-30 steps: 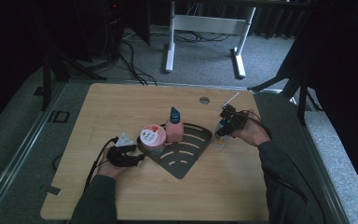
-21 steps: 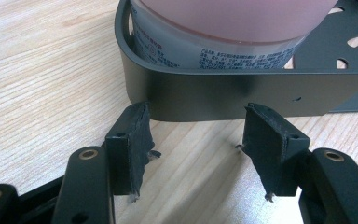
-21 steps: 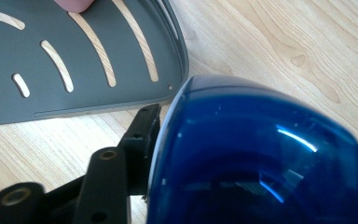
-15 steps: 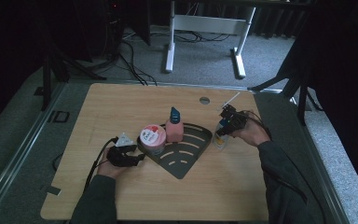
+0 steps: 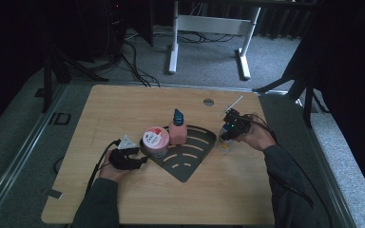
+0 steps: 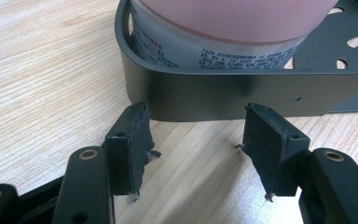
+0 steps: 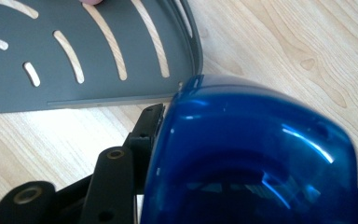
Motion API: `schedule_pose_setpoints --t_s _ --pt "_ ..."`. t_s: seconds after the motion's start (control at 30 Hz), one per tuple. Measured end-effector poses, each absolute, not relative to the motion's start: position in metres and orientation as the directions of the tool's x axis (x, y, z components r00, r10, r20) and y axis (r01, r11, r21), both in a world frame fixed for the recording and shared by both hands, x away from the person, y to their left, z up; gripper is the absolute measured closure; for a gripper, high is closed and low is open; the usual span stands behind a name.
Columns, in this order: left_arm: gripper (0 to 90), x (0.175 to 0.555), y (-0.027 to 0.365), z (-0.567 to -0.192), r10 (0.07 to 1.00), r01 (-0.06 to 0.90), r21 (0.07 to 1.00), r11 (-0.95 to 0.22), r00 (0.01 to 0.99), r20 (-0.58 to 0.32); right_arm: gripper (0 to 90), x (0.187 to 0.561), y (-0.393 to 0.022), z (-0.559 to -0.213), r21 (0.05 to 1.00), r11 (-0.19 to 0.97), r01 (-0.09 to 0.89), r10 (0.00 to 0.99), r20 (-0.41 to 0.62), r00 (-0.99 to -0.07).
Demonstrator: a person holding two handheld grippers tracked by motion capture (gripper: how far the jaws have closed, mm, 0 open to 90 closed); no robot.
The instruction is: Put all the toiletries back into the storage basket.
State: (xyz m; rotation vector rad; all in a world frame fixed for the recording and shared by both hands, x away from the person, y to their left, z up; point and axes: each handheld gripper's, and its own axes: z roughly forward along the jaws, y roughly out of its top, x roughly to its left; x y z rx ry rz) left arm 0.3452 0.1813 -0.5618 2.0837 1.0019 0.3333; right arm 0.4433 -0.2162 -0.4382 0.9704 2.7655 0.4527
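A dark fan-shaped slotted tray [image 5: 190, 166] lies mid-table and holds a pink-lidded jar [image 5: 155, 140] and a pink bottle with a blue cap [image 5: 177, 130]. My left gripper [image 5: 140, 159] rests at the tray's left corner. Its jaws [image 6: 196, 126] stand open in front of the tray wall [image 6: 223, 93], with nothing between them and the jar [image 6: 214, 37] just behind the wall. My right gripper [image 5: 230, 127] is at the tray's right edge. Its jaws have just been closing on a small bottle [image 5: 225, 144] whose blue cap [image 7: 256, 154] sits between them, against the left pad [image 7: 151, 121]. The other jaw is hidden.
A round cable hole [image 5: 208, 101] sits near the table's far edge. A white stand [image 5: 209, 28] and cables are on the floor beyond. The slotted tray floor [image 7: 37, 51] next to the blue cap is bare.
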Motion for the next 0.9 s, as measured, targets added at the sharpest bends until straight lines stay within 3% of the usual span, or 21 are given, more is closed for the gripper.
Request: schedule_pose_setpoints --t_s 0.9 --pt "41.6 0.345 0.181 -0.562 0.751 0.545 0.747 -0.382 0.654 -0.094 54.6 0.416 -0.211 -0.438 0.333 0.788 0.518 0.565 -0.059 -0.823"
